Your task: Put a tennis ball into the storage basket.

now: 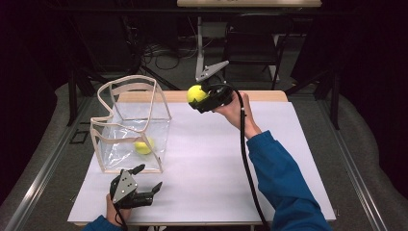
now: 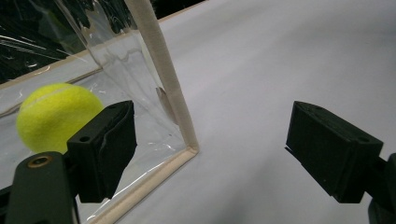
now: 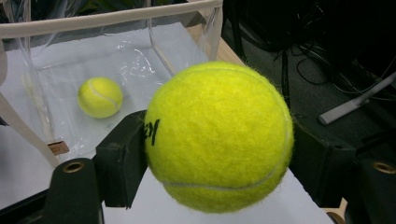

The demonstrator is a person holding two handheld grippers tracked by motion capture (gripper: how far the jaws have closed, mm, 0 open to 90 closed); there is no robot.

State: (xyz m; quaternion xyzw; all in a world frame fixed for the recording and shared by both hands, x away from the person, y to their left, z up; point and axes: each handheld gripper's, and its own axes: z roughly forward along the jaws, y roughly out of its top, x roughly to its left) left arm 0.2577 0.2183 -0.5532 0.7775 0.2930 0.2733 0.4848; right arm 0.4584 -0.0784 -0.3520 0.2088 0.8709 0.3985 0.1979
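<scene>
We see a white table (image 1: 207, 192) with a clear plastic bag (image 1: 132, 127) standing on its left part, open at the top and edged with a beige band. Inside the bag one tennis ball (image 1: 144, 145) lies on the bottom, near the front wall.

Our right gripper (image 1: 201, 98) is raised above the far side of the table, to the right of the bag and apart from it. Its two black jaws are closed on a second tennis ball (image 1: 196, 93), one jaw on each side of it. In the right gripper view this held ball (image 3: 219, 137) is large in the foreground, with a black print on its left side, and the pads press on it from left and right. Behind it we see the bag (image 3: 116, 18) with its open top and the other ball (image 3: 100, 97) resting inside on the bottom.

Our left gripper (image 1: 146, 178) is low, near the front edge of the table, just in front of the front right corner of the bag. Its jaws stand wide apart and nothing is between them. In the left gripper view the beige corner band of the bag (image 2: 163, 79) rises between the two jaws but farther off, and the ball in the bag (image 2: 56, 114) shows through the clear wall, behind the left jaw.

A blue sleeve (image 1: 284, 183) covers the right forearm.
</scene>
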